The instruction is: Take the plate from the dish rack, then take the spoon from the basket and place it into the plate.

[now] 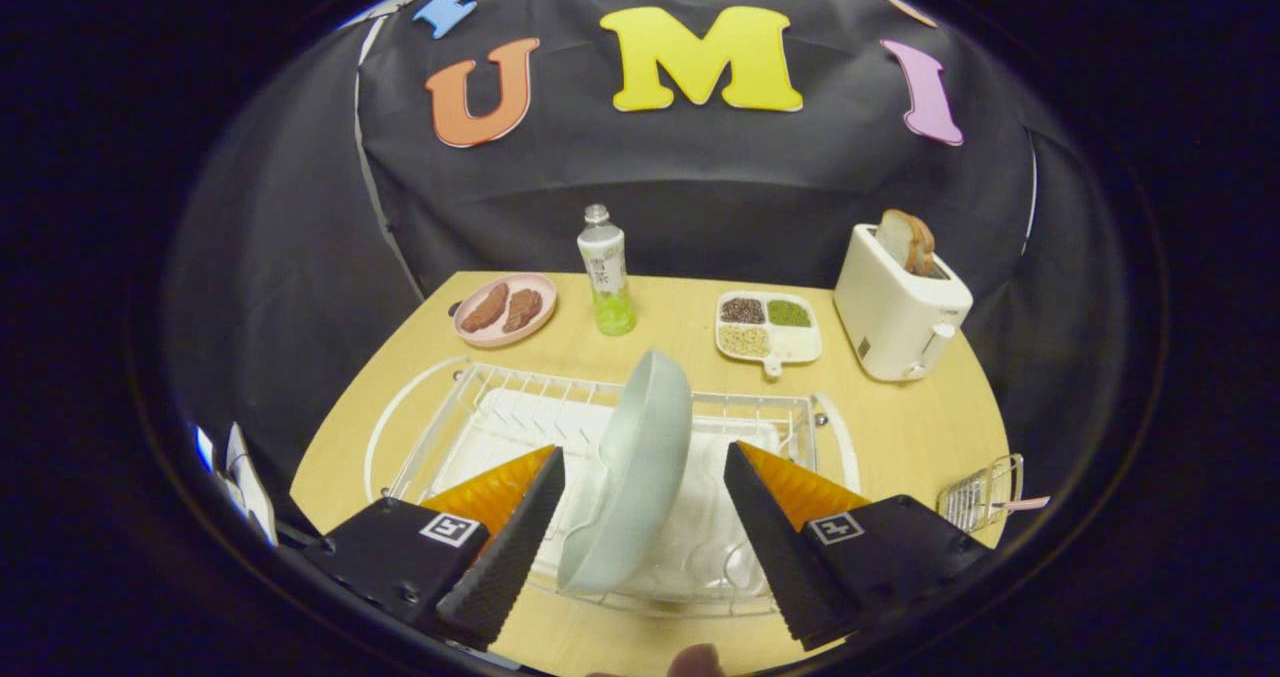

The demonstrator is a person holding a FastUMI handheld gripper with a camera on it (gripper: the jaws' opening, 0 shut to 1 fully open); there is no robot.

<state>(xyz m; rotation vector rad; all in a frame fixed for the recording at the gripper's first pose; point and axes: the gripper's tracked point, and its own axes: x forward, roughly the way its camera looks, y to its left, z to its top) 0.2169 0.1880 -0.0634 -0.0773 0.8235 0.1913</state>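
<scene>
Your gripper (640, 527) reaches forward with its two fingers (510, 547) spread wide, jaws apart and pressing on nothing, both wedge-shaped fingers angled inward toward each other; a fingertip (695, 660) of your hand shows just behind them.

Black cloth wall (700, 187) behind a light wooden table (900, 427).

Plate (632, 472) on edge in dish rack (470, 412), between the spread fingers of the gripper (640, 537), touching neither. Rack on table (900, 427). Beyond rack, left to right: dish of meat (505, 309), bottle (607, 272), divided tray (768, 329), toaster (898, 307). Basket (980, 495) right of rack.
</scene>
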